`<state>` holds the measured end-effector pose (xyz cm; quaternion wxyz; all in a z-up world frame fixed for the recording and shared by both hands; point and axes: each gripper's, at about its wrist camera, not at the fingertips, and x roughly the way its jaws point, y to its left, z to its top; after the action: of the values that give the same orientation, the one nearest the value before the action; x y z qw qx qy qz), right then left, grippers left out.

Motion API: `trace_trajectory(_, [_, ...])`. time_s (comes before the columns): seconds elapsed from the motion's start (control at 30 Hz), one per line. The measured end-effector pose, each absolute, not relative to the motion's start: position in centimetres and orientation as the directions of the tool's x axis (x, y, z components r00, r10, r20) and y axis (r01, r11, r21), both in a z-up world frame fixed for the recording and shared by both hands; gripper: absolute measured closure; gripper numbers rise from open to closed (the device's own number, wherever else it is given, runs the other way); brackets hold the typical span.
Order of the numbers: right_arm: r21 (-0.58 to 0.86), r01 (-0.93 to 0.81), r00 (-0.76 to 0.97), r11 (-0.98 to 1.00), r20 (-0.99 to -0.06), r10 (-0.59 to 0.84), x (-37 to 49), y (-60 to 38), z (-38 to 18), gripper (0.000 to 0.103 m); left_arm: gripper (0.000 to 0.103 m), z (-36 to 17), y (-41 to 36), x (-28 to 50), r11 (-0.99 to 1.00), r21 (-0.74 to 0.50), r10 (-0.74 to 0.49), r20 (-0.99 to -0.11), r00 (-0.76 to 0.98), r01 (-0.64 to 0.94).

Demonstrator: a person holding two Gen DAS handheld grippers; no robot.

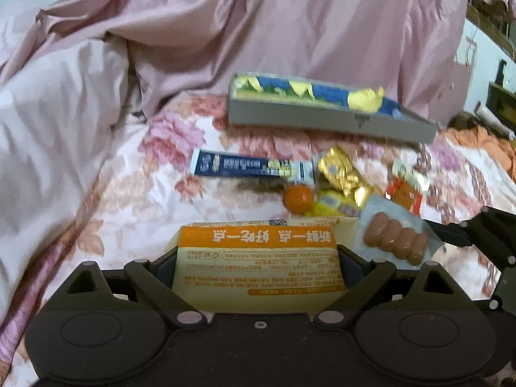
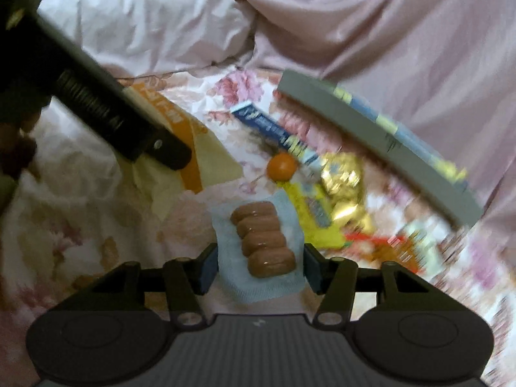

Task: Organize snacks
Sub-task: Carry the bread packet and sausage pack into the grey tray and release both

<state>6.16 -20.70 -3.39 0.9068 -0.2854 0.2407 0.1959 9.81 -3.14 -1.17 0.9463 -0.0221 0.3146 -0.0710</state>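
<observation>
**Both grippers loaded over a crowded bedspread**

Nearest the left wrist camera, the orange-and-cream packet (image 1: 258,258) sat between the wide-spread fingers of the left gripper (image 1: 256,267), its side edges meeting both pads, so it was held at a broad opening. In the right wrist view the sausage pack (image 2: 262,242), four brown sausages in a pale clear wrapper, lay between the right gripper's (image 2: 259,269) blue-padded fingers, which had drawn in much narrower; the wrapper's edges touched both pads, and the pack appeared gripped, lifted clear of the bedspread.

Just beyond the two packs the loose snacks crowded together: an orange round sweet (image 1: 298,197) touching a yellow packet (image 1: 332,204), a gold-wrapped item (image 1: 345,177) above them, and a red-and-white packet (image 1: 406,190) to the right. A long blue box (image 1: 251,166) ran leftward from this cluster. Farther back lay a shallow grey tray with blue-and-yellow contents (image 1: 329,119), its long near wall facing the cluster and its far edge close against the pink quilt (image 1: 290,25).

Open floral bedspread (image 1: 135,200) stretched to the left of the snacks, bounded on its left by a heaped white duvet (image 1: 54,122).
</observation>
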Motion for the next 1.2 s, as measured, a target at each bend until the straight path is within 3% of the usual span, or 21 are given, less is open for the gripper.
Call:
trace_trajectory(0.3, [-0.445, -0.281, 0.926, 0.850, -0.358, 0.119, 7.9, -22.8, -0.1, 0.044, 0.009, 3.0, -5.6, 14.3, 0.990, -0.114, -0.131, -0.484, 0.865, 0.086])
trace_trajectory(0.63, [-0.298, -0.088, 0.974, 0.950, -0.224, 0.020, 14.4, -27.7, 4.0, 0.043, 0.009, 6.6, -9.2, 21.9, 0.986, -0.162, -0.093, -0.404, 0.910, 0.029])
trace_trajectory(0.9, [-0.183, -0.021, 0.986, 0.983, -0.164, -0.010, 20.6, -30.0, 4.8, 0.043, 0.009, 7.1, -12.1, 27.8, 0.985, -0.170, -0.080, -0.391, 0.917, 0.013])
trace_trajectory(1.2, [-0.052, -0.002, 0.982, 0.999, -0.189, -0.008, 23.8, -33.5, 3.5, 0.043, 0.009, 5.0, -14.6, 32.2, 0.989, -0.147, -0.067, -0.470, 0.880, -0.003])
